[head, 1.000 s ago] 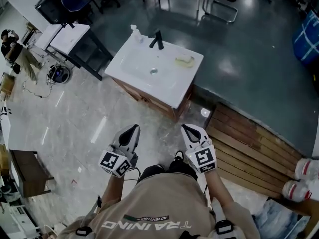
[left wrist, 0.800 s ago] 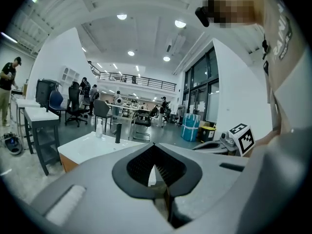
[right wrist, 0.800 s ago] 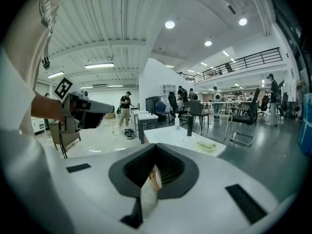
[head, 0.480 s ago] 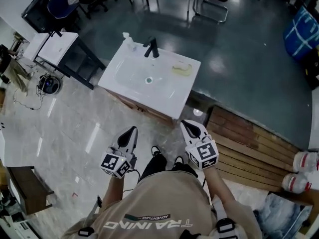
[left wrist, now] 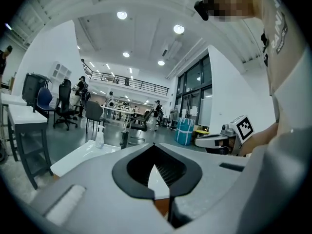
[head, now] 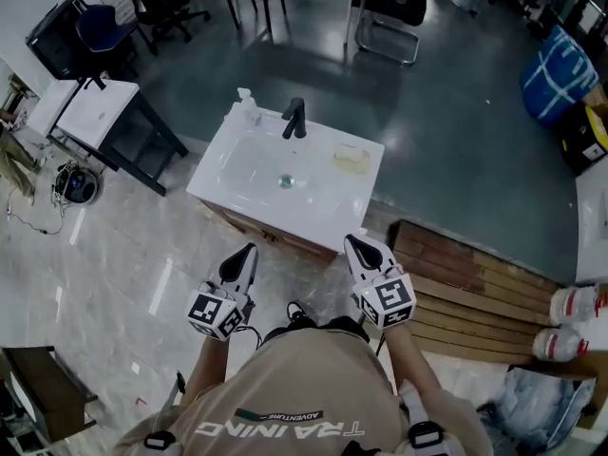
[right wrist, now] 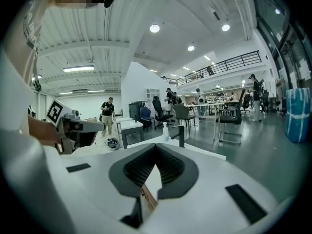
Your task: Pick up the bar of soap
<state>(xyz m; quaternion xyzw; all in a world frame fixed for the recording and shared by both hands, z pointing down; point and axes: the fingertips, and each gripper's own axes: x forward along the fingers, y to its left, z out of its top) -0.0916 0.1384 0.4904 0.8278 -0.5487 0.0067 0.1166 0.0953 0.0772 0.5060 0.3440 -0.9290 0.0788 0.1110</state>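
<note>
The bar of soap (head: 351,160) lies crosswise on the surface (head: 313,218), well ahead of the right tongs (head: 357,247), farther from the left tongs (head: 247,253); both pressed together, empty.

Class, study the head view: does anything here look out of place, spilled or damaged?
The sink stands free on the open floor, against no wall, with office chairs behind it: odd for a washbasin. The soap lies bare on its rim, right of the tap. Nothing looks spilled or broken.
</note>
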